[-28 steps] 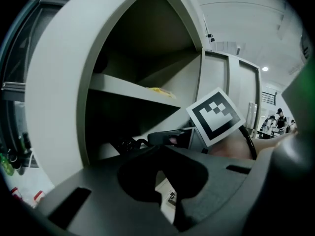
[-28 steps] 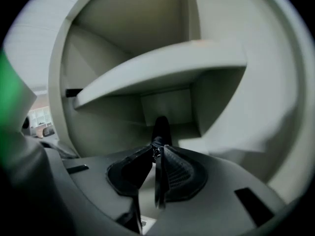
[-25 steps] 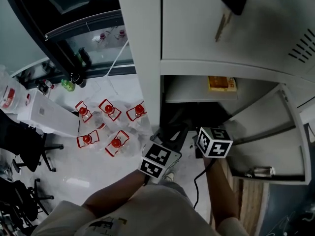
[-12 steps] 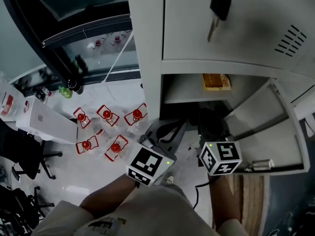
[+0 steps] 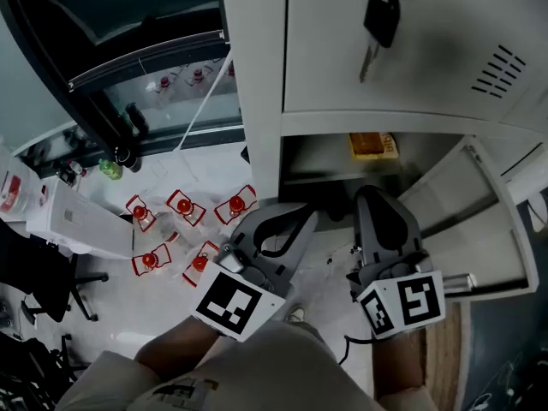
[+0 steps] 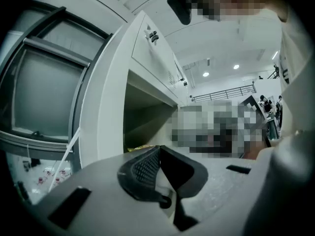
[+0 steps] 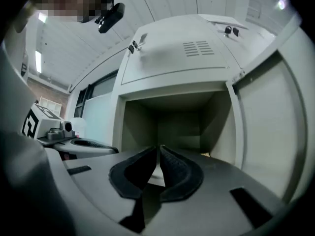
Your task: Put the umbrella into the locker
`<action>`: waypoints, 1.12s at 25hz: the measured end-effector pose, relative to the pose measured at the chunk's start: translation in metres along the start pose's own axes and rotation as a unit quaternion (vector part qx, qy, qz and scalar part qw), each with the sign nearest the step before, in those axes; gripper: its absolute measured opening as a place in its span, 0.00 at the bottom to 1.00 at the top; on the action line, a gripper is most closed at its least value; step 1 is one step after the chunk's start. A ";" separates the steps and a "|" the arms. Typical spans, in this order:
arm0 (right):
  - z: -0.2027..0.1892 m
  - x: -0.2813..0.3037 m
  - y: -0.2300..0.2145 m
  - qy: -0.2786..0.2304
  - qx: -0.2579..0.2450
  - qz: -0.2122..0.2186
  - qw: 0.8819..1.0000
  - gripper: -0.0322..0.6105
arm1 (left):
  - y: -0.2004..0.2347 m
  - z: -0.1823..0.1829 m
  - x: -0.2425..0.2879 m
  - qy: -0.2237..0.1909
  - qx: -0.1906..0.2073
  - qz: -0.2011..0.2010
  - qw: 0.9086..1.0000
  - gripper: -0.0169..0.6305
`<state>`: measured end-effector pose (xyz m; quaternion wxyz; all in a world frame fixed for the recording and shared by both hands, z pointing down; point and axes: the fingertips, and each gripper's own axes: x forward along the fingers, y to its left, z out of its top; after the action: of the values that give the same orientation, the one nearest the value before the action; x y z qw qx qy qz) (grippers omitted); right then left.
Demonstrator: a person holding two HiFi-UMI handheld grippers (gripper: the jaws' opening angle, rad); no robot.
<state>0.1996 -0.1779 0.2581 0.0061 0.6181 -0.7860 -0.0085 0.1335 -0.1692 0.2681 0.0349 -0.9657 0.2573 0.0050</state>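
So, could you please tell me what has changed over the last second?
Both the left gripper and the right gripper have risen toward the head camera, before the open locker. The right's jaws are closing with nothing between them; the left's are together, empty. The open door, the key above and the yellow packet on the shelf stayed put.

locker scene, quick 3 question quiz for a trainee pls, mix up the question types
1. Multiple choice: what hangs from the lock of the closed upper locker door?
A. a padlock
B. a black-headed key
C. a paper tag
2. True or false: the left gripper has something between its jaws.
3. Short answer: where does the flat yellow item lie?

Key
1. B
2. False: its jaws are together with nothing between them.
3. On the shelf inside the open compartment, just below the closed door.
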 end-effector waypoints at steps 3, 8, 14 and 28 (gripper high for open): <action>0.019 -0.008 0.007 -0.020 -0.016 0.000 1.000 0.09 | 0.000 0.016 -0.007 -0.014 0.010 0.001 1.000 0.04; 0.038 -0.021 0.018 -0.039 -0.030 0.004 0.999 0.09 | -0.002 0.029 -0.018 -0.019 0.018 0.001 1.000 0.04; 0.041 -0.032 0.027 -0.042 -0.035 0.008 0.998 0.08 | -0.003 0.032 -0.027 -0.015 0.024 0.002 1.000 0.04; 0.003 -0.037 0.041 0.006 -0.013 0.021 1.000 0.08 | 0.006 0.012 -0.045 0.007 0.019 0.019 1.000 0.04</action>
<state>0.1682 -0.1325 0.2558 0.0187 0.6012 -0.7988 -0.0149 0.0917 -0.1519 0.2574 0.0510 -0.9598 0.2760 -0.0056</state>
